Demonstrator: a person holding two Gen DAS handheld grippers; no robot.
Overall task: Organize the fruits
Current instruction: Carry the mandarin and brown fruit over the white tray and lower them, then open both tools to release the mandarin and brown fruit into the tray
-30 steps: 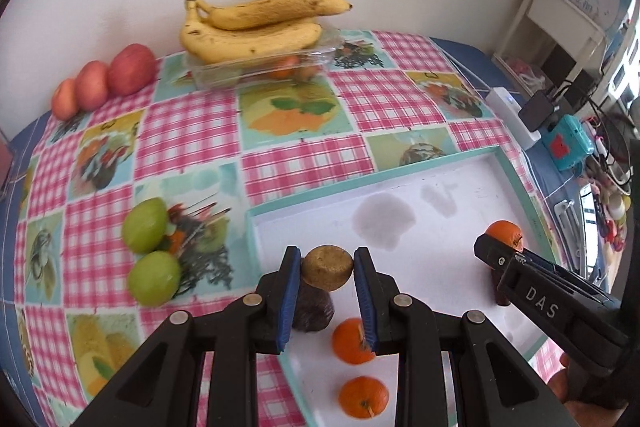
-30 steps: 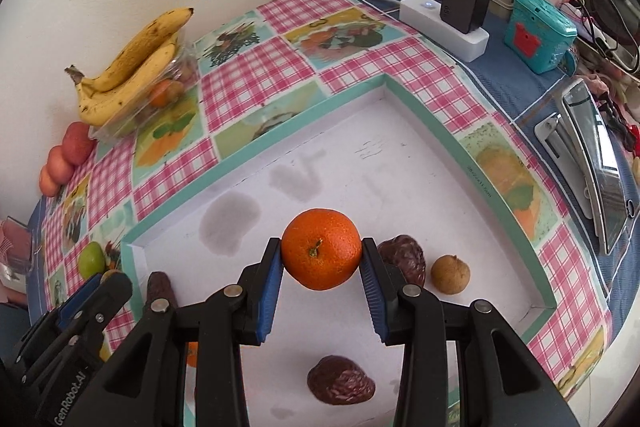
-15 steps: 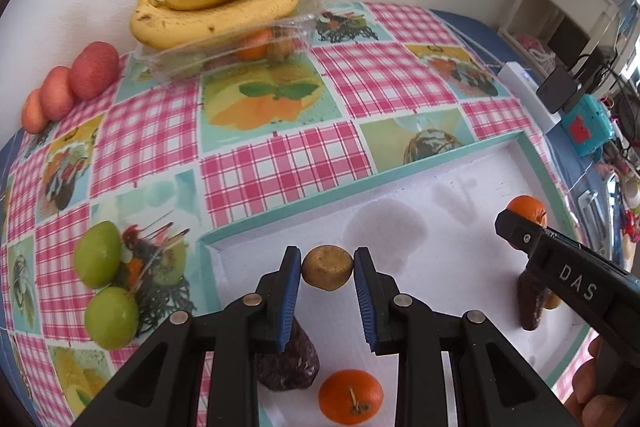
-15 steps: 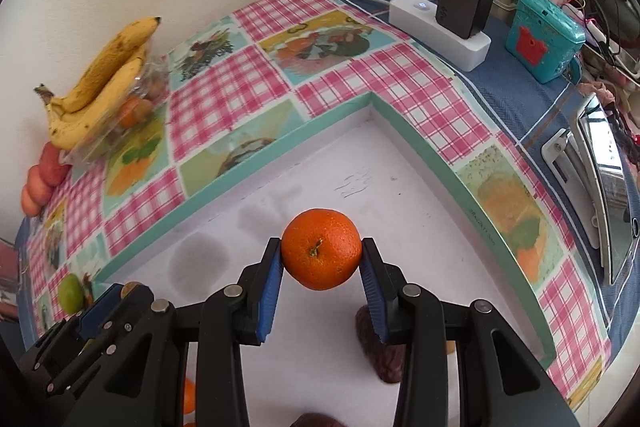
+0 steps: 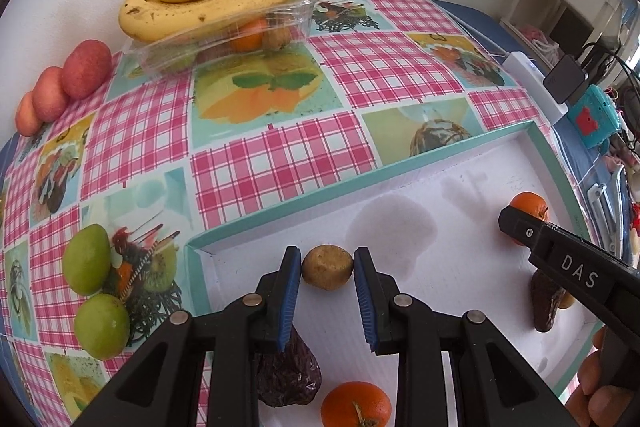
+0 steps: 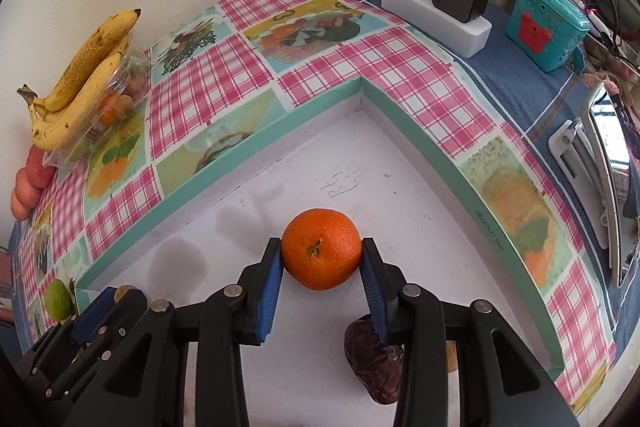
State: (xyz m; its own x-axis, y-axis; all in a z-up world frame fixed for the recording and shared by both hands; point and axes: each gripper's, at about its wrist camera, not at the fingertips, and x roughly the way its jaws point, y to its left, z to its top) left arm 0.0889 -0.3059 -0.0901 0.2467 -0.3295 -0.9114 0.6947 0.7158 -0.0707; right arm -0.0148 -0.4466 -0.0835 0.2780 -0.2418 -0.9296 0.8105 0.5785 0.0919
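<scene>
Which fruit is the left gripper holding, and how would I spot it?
Find the white tray with teal walls. Above its near-left corner, the left gripper has its jaws shut on a small round tan-brown fruit. It is dull and potato-coloured, unlike the orange tangerine below.

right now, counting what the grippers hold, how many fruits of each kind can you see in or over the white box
oranges: 2
small tan round fruits: 2
dark wrinkled fruits: 2
total: 6, going by the left wrist view
</scene>
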